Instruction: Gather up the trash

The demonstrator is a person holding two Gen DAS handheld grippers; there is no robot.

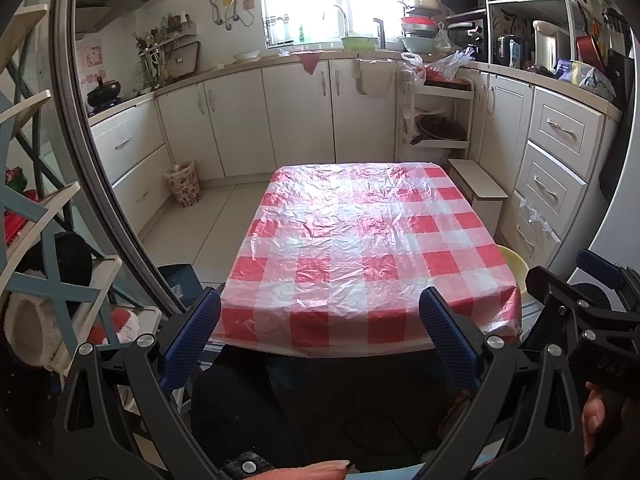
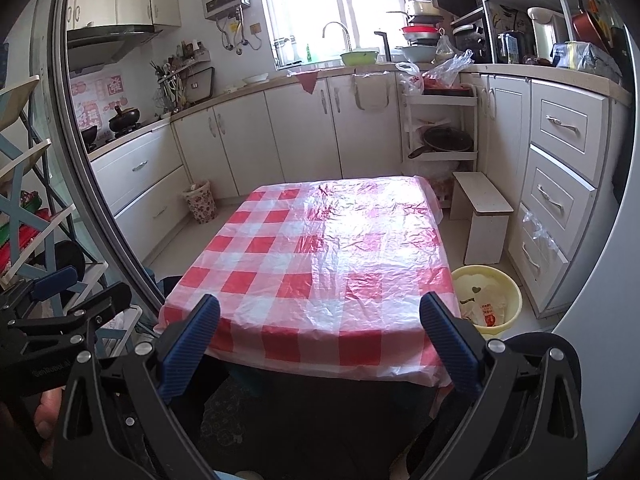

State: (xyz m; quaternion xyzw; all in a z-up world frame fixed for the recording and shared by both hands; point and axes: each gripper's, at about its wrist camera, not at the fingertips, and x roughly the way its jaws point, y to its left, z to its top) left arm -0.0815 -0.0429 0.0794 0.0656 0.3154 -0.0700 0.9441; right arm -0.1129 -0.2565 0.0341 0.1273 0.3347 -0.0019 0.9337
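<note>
Trash: a printed plastic bag lying inside the yellow basin on the floor, just beside the table's right near corner. Table, covered in red-and-white checked plastic. Left gripper and right gripper, both with jaws spread wide, empty, before the near edge.

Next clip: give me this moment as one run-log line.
left gripper: open, empty | right gripper: open, empty | both at near edge of checked tablecloth | yellow basin on floor, right, holds wrappers
</note>
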